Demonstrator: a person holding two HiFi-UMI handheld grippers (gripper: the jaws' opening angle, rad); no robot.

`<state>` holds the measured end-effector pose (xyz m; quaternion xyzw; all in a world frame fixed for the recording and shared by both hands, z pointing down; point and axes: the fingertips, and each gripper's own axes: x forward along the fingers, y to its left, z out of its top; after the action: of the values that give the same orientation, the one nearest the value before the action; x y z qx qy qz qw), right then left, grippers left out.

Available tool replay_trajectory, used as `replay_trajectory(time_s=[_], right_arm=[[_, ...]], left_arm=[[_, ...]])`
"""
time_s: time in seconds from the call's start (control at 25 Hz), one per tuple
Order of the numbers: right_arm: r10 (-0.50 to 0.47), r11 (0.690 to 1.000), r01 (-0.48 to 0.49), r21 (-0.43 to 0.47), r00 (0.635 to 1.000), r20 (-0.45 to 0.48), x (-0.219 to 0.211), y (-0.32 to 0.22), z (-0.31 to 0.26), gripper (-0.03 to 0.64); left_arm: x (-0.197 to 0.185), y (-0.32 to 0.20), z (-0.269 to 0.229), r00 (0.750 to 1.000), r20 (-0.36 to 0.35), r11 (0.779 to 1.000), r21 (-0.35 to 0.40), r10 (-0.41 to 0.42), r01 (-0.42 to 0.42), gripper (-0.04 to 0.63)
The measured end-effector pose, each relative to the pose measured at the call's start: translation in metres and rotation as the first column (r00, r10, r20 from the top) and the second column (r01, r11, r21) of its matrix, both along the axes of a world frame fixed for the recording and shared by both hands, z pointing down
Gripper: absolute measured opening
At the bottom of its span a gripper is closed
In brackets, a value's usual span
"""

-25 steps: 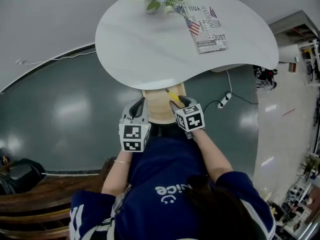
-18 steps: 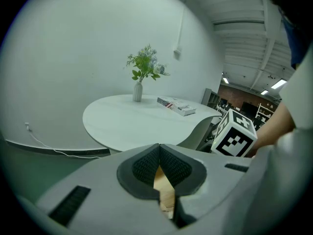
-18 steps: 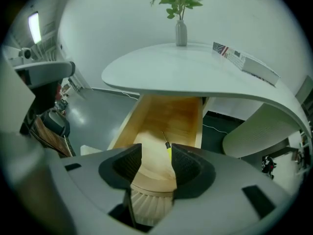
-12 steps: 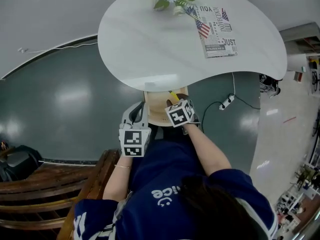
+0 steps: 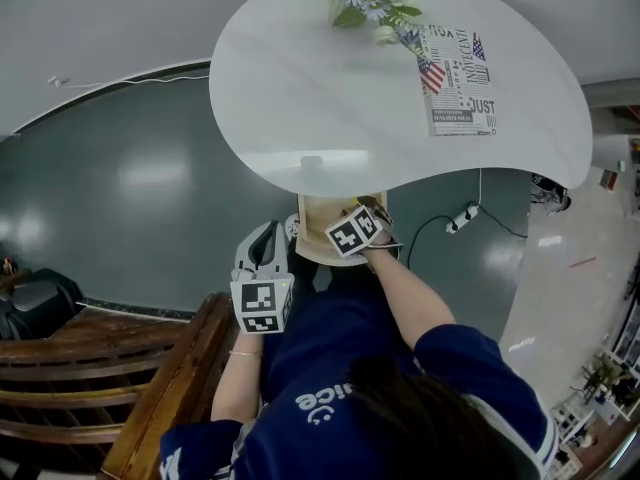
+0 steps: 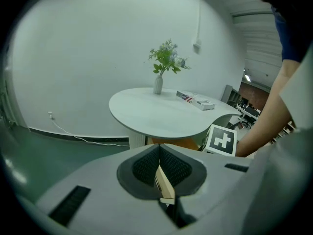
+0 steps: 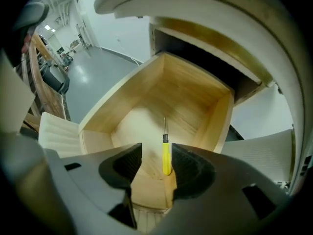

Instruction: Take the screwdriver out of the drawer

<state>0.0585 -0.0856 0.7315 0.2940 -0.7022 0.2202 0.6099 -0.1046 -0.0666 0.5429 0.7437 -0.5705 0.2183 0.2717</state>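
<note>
right tool, jaws just opened, points down over the drawer, screwdriver handle between them ungripped, shaft toward the drawer's back. left tool, closed, is farther off.

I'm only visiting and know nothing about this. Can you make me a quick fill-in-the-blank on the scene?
The screwdriver in the open drawer has a ___ handle.
The right gripper, whose jaws have just been opening, clear of that handle, points ___ into the drawer.
The left gripper has its jaws ___.
The vase on the table holds ___.
Missing: yellow; down; shut; flowers.
</note>
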Motion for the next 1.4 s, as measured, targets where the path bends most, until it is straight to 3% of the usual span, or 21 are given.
replay_trajectory(time_s=[0.12,0.28,0.84,1.08,1.24,1.4], right_arm=[[-0.021,0.997,0.018,-0.073,0.999,-0.042,0.001,0.006,0.011,0.195],[-0.119,0.993,0.121,0.014,0.989,-0.088,-0.005,-0.010,0.014,0.176],[-0.211,0.976,0.188,-0.107,0.940,-0.270,0.017,-0.008,0.057,0.219],[-0.306,0.951,0.259,-0.172,0.878,-0.369,0.023,-0.001,0.072,0.243],[-0.367,0.930,0.314,-0.192,0.826,-0.428,0.030,0.003,0.078,0.215],[-0.371,0.928,0.306,-0.211,0.810,-0.454,0.032,0.001,0.082,0.216]], left_arm=[[0.000,0.003,0.001,1.000,0.006,1.000,-0.011,-0.019,0.019,0.005],[0.006,0.001,0.000,1.000,0.022,1.000,-0.008,-0.017,0.017,0.005],[0.017,0.002,-0.008,0.997,0.075,1.000,-0.011,0.006,-0.005,0.005],[0.017,0.008,-0.009,0.997,0.081,1.000,-0.017,-0.010,0.011,0.005],[0.012,0.016,-0.007,0.996,0.088,0.999,-0.026,-0.029,0.031,0.005],[0.005,0.022,-0.003,0.995,0.099,0.999,-0.033,-0.032,0.036,0.005]])
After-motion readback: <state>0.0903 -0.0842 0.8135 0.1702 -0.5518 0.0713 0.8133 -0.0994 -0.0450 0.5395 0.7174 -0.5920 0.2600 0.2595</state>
